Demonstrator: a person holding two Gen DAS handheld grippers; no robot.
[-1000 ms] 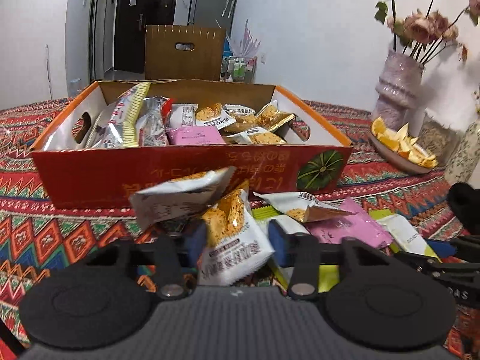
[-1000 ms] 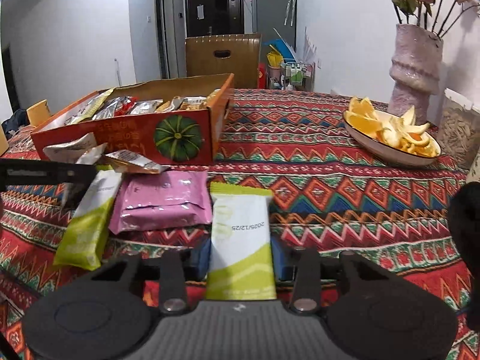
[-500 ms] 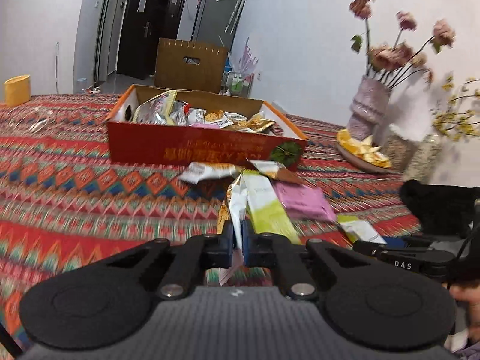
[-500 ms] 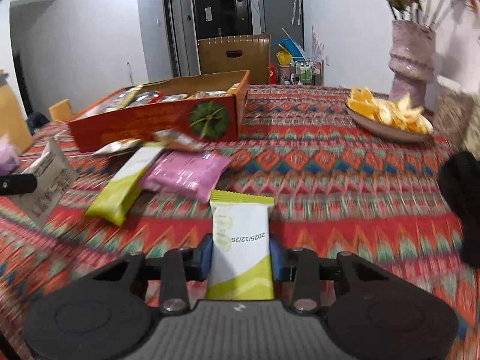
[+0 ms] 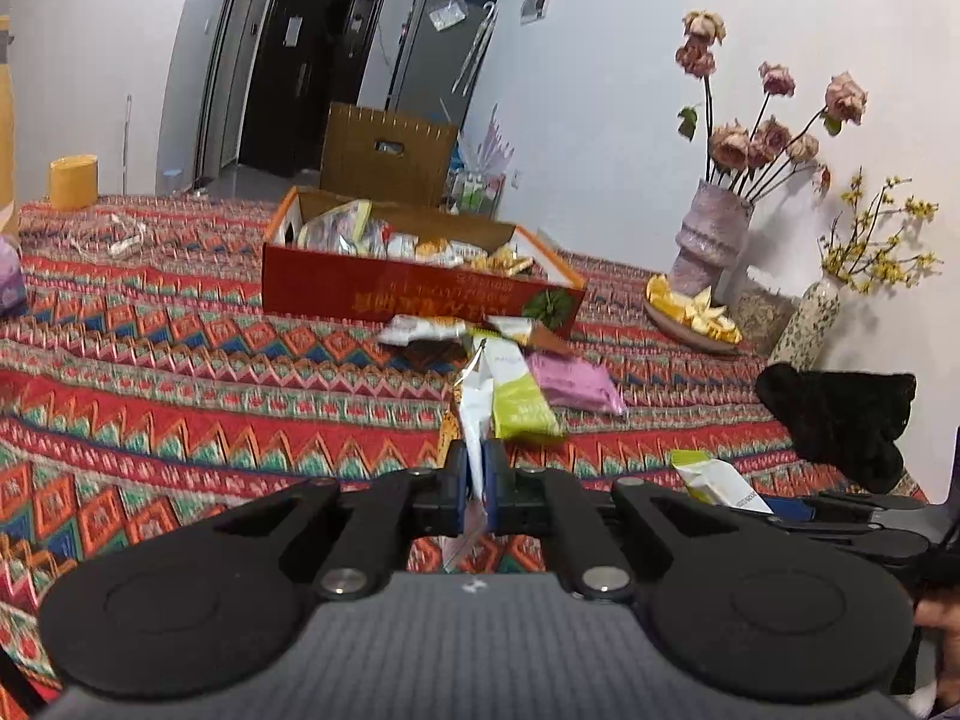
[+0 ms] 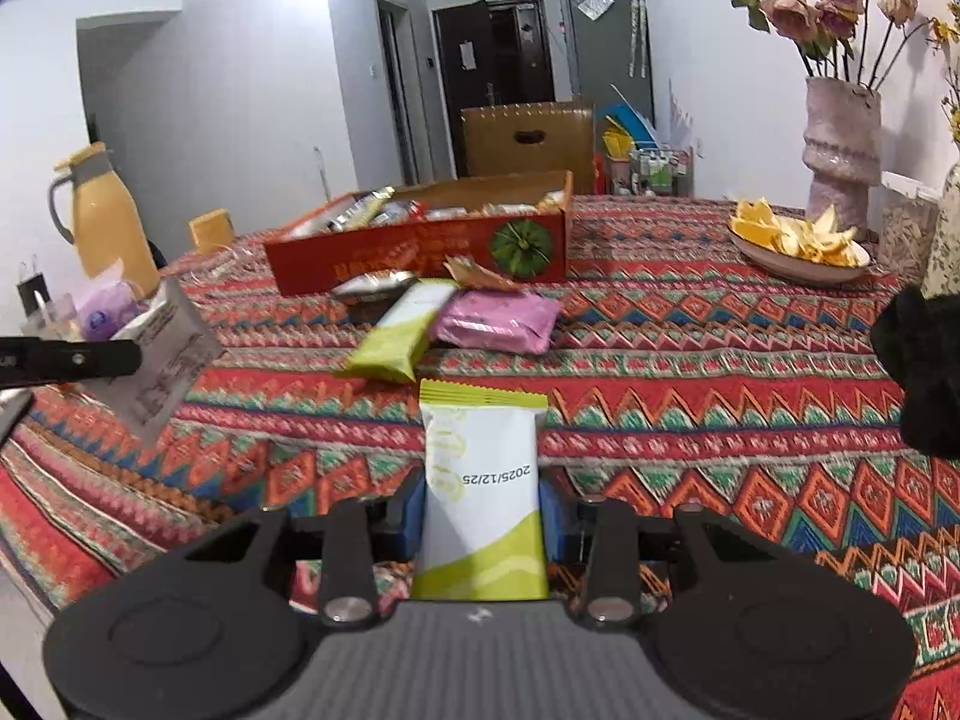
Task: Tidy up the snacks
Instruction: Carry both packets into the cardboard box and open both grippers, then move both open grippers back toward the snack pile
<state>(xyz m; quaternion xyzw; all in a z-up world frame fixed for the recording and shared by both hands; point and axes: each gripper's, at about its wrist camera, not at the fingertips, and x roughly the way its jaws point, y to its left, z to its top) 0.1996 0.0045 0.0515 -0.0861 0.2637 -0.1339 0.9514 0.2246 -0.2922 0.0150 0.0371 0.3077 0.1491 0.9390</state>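
Note:
My left gripper (image 5: pixel 474 480) is shut on a white snack packet (image 5: pixel 475 420), held edge-on above the patterned tablecloth. In the right wrist view that packet (image 6: pixel 162 354) hangs from the left fingers (image 6: pixel 90 358) at the left edge. My right gripper (image 6: pixel 483 510) is shut on a white and green packet (image 6: pixel 483 468), also lifted off the cloth. The red snack box (image 6: pixel 420 246), full of packets, stands further back. A green packet (image 6: pixel 399 330), a pink packet (image 6: pixel 498 318) and a silver one (image 6: pixel 372 283) lie in front of it.
A plate of orange peel (image 6: pixel 798 243) and a vase of dried flowers (image 6: pixel 840 150) stand at the right. A yellow jug (image 6: pixel 108 222) and a purple pack (image 6: pixel 111 309) are at the left. A black fuzzy object (image 6: pixel 924 354) sits at the right edge.
The left jaws closed on the white packet. Both grippers have drawn back and up from the box and the pile of packets, each carrying its own packet.

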